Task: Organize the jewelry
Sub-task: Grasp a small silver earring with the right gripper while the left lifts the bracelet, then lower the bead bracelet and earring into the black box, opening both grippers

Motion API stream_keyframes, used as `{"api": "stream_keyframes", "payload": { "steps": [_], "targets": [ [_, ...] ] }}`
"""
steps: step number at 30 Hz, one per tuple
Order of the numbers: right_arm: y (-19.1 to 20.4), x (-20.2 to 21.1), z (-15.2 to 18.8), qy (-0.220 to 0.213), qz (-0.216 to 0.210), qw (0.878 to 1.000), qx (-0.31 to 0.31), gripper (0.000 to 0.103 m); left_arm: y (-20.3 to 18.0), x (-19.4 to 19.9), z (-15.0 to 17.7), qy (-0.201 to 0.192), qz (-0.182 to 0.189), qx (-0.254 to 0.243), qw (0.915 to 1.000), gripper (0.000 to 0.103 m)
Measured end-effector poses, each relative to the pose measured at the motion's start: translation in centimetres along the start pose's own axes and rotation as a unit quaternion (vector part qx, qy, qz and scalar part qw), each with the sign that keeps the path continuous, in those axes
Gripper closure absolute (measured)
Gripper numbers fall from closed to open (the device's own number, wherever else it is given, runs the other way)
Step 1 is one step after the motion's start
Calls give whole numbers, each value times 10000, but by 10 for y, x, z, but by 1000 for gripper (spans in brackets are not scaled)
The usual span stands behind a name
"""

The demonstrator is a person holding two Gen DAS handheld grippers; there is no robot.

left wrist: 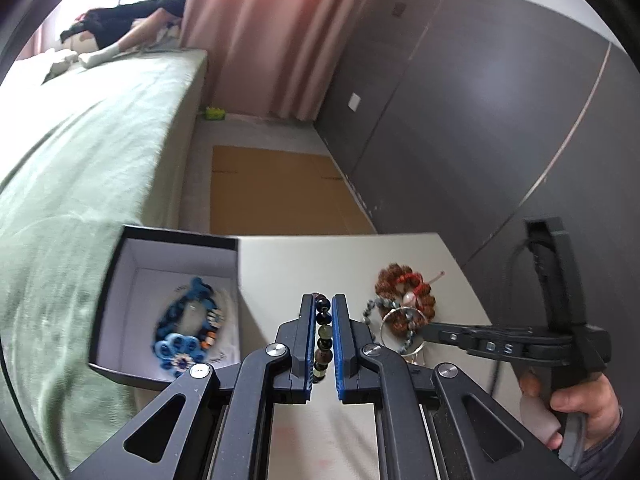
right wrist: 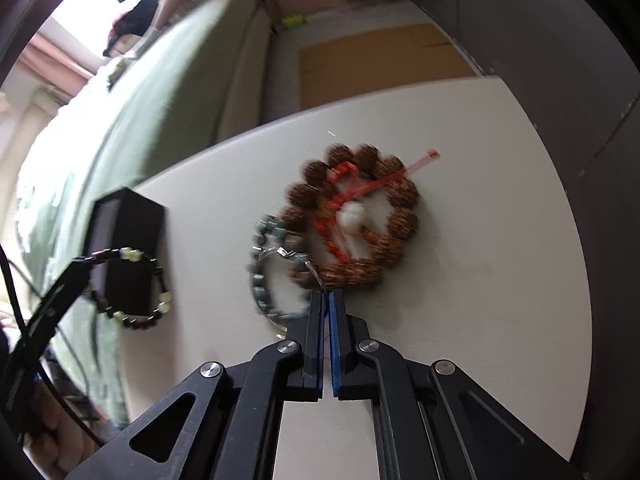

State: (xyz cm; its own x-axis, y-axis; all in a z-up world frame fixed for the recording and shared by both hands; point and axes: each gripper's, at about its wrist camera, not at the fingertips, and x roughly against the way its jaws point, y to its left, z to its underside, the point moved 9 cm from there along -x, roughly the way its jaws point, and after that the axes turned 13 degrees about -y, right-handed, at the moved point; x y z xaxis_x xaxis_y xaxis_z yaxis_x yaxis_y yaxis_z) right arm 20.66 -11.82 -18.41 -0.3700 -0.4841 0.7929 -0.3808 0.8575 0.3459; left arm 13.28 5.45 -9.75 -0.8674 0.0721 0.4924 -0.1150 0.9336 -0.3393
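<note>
In the left wrist view, the left tongs (left wrist: 323, 312) pinch a dark beaded bracelet (left wrist: 323, 340). Its visible strand of dark and pale beads runs straight along the gap between the two blue-lined fingers, from near the pivot out past the tips, so its long axis follows the tongs' own line. To the left of the tongs sits an open black box (left wrist: 176, 240) with a white lining, and a blue flower bracelet (left wrist: 186, 330) lies inside it. To the right of the tongs, on the bench (left wrist: 280, 264), rests a brown seed-bead bracelet (left wrist: 404, 284) with red cord, touching a grey bead bracelet (left wrist: 384, 305). The right tongs (left wrist: 430, 330) reach in from the right, their tips at this pile.

In the right wrist view, the right tongs (right wrist: 327, 300) are pressed nearly together on a thin silver ring (right wrist: 280, 254) at their tips. The grey bead bracelet (right wrist: 264, 280) curls just left of the tips; the brown seed-bead bracelet (right wrist: 352, 216) lies directly ahead, flat. Far left, the dark beaded bracelet (right wrist: 136, 284) hangs as an open loop before the black box (right wrist: 124, 240).
</note>
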Motion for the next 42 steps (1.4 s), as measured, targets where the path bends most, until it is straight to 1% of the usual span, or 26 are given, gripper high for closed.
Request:
{"api": "stream_keyframes", "payload": {
  "steps": [5,8,12,17,21,26,29,30,32,34,36,42],
  "targets": [
    [22,21,-9,-343,-322,9988,108,99,21,14,-13,-226,-138,216,9994,95],
    [38,25,-15,-472,-550,9973,87,99,34,21,-19,-338,-249,331,9986,95],
    [53,27,-17,-570,-772,9954,43,99,50,27,-24,-437,-375,465,9973,95],
    [65,23,-20,-603,-895,9942,-46,99,70,30,-29,-503,-503,623,9955,95],
    [73,22,-22,-643,-1003,9928,-133,99,86,29,-32,-548,-591,858,9931,95],
    [89,20,-24,-705,-1142,9908,-181,99,89,26,-33,-567,-499,1001,9921,95],
    [99,17,-24,-715,-1221,9897,-221,99,84,23,-36,-612,-372,997,9924,95],
    [100,17,-24,-719,-1246,9893,-238,99,84,23,-38,-630,-416,962,9925,95],
    [105,17,-24,-734,-1295,9885,-265,99,87,21,-37,-480,-595,925,9928,87],
    [109,17,-25,-749,-1330,9879,-268,99,92,20,-34,-395,-610,1057,9917,53],
    [113,19,-25,-791,-1390,9868,-256,99,100,27,-35,-540,-680,1213,9888,42],
    [132,27,-27,-946,-1726,9800,-279,99,112,43,-44,-768,-651,1486,9838,42]
  ]
}}
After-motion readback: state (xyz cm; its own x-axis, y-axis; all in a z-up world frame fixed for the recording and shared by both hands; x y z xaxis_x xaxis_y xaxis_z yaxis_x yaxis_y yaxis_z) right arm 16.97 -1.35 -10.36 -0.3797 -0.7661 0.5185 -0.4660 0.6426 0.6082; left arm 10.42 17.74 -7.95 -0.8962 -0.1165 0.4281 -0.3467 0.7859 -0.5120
